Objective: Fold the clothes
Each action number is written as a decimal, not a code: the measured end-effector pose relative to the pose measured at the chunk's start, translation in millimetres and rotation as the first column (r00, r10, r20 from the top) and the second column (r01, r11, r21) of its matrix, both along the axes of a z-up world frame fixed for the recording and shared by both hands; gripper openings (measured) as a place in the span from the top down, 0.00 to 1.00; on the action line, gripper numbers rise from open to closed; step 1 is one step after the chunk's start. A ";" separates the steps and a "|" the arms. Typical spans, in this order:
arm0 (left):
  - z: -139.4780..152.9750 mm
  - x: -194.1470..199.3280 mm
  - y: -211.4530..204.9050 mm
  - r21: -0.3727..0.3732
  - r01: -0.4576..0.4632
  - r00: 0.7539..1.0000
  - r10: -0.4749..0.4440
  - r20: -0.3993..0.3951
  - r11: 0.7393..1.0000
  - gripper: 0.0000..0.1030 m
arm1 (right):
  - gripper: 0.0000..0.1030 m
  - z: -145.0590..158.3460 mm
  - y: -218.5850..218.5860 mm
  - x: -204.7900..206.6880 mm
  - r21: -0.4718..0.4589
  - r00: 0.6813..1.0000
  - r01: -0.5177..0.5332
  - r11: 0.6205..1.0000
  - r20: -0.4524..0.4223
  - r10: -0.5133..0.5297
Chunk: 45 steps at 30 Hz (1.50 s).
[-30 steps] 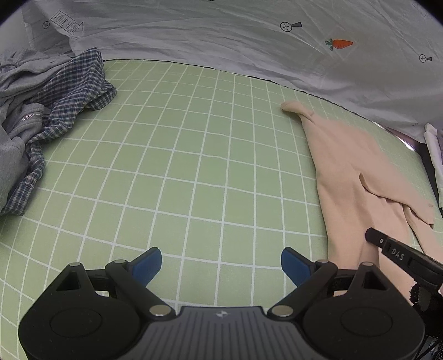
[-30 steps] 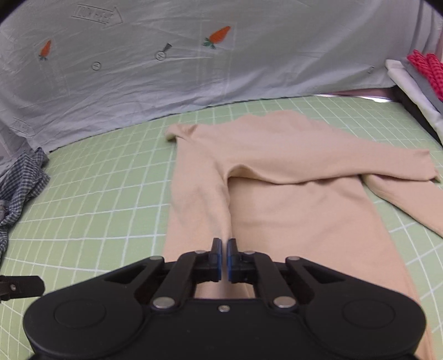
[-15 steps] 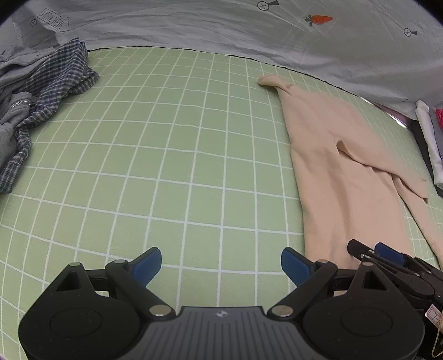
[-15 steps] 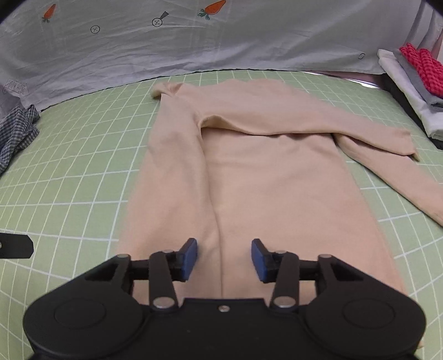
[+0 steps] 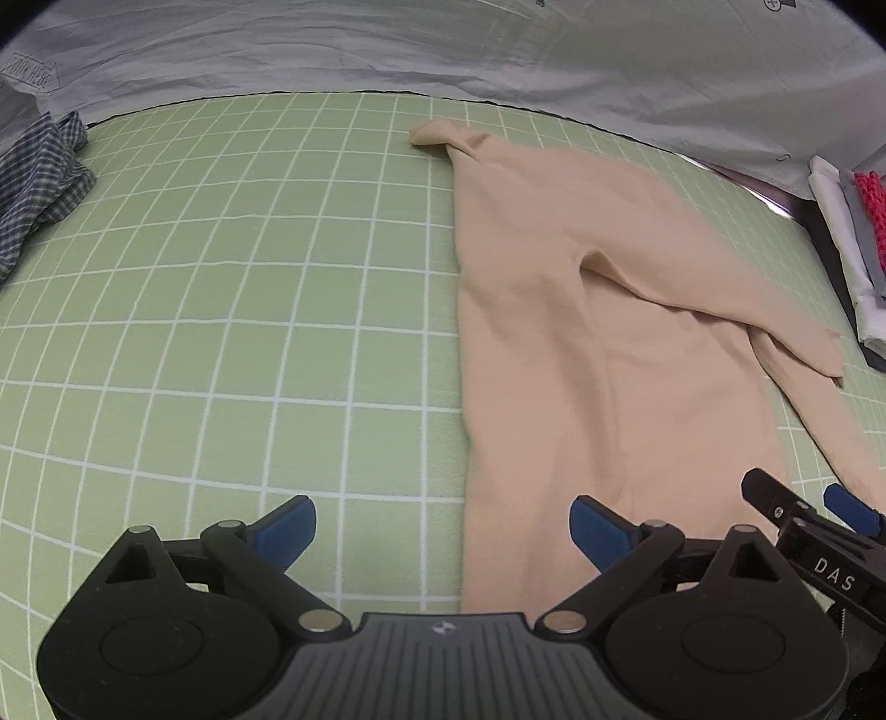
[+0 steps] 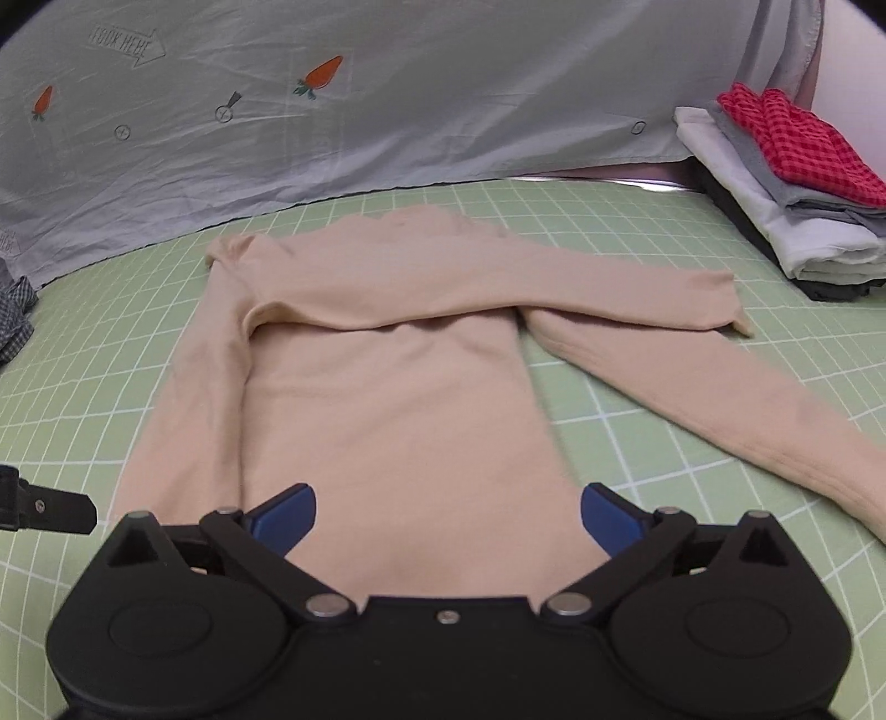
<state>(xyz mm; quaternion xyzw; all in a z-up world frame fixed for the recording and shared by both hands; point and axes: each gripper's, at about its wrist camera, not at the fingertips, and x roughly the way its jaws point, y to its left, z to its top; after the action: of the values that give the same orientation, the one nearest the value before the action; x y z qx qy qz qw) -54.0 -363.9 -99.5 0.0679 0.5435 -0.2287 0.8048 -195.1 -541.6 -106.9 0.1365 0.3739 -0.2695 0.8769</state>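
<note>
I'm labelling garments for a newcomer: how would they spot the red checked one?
Start at the green grid mat and look to its far right edge, where a stack of folded clothes sits. The red checked garment lies on top, the only bright patterned piece above plain grey and white layers.

**Surroundings: mat, backdrop sheet and side items**

A light green mat (image 6: 637, 221) with a white square grid covers the desk across both views. Behind it hangs a wrinkled pale grey sheet (image 6: 443, 99) printed with orange carrots (image 6: 318, 75), small round marks and an arrow outline reading "LOOK HERE" (image 6: 128, 45); in the left wrist view the same arrow (image 5: 30, 73) appears near the upper left edge. The sheet's lower edge meets the far side of the mat. Between them at the right, a narrow shiny strip (image 6: 620, 178) is exposed; its material cannot be determined. A dark flat item (image 6: 775, 260) lies at the mat's right edge.
</note>
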 end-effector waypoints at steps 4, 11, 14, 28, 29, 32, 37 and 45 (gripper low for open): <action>-7.3 14.2 -19.6 0.019 -0.021 1.000 0.021 -0.010 1.000 0.05 | 0.00 -1.7 -40.4 0.2 -0.001 0.998 0.055 0.999 0.022 -0.054; -25.3 45.7 -39.1 0.064 -0.080 0.996 0.082 -0.031 0.995 0.05 | 0.00 -12.2 -128.7 12.2 -0.004 0.983 0.183 0.983 0.012 -0.183; -30.7 55.6 -42.6 0.100 -0.090 0.996 0.092 -0.021 0.991 0.01 | 0.00 -15.1 -172.9 17.9 0.019 0.966 0.259 0.966 0.024 -0.259; -33.4 55.1 -45.7 0.117 -0.072 0.996 0.066 0.056 0.991 0.00 | 0.38 -36.9 -262.3 42.9 0.071 0.940 0.340 0.938 0.017 -0.342; -33.5 54.1 -45.4 0.114 -0.074 0.996 0.067 0.064 0.991 0.00 | 0.48 -35.5 -260.4 42.9 0.071 0.943 0.330 0.941 0.023 -0.332; -33.2 52.5 -44.8 0.107 -0.078 0.994 0.070 0.078 0.991 0.00 | 0.90 -29.6 -256.9 39.0 0.096 0.950 0.302 0.949 0.056 -0.308; -27.5 58.3 -36.1 0.097 -0.115 0.993 0.117 -0.019 0.989 0.00 | 0.92 0.4 -234.3 28.0 0.094 0.958 0.230 0.969 0.153 -0.242; -4.0 24.3 12.2 0.068 -0.168 0.986 0.166 0.027 0.983 0.00 | 0.92 42.9 -151.2 8.2 0.053 0.964 0.085 0.995 0.250 -0.095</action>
<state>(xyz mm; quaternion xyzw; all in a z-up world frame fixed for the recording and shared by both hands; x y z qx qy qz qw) -29.8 -351.8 -103.6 0.0527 0.5465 -0.1403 0.8239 -186.9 -692.8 -63.9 0.2049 0.2584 -0.2816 0.9011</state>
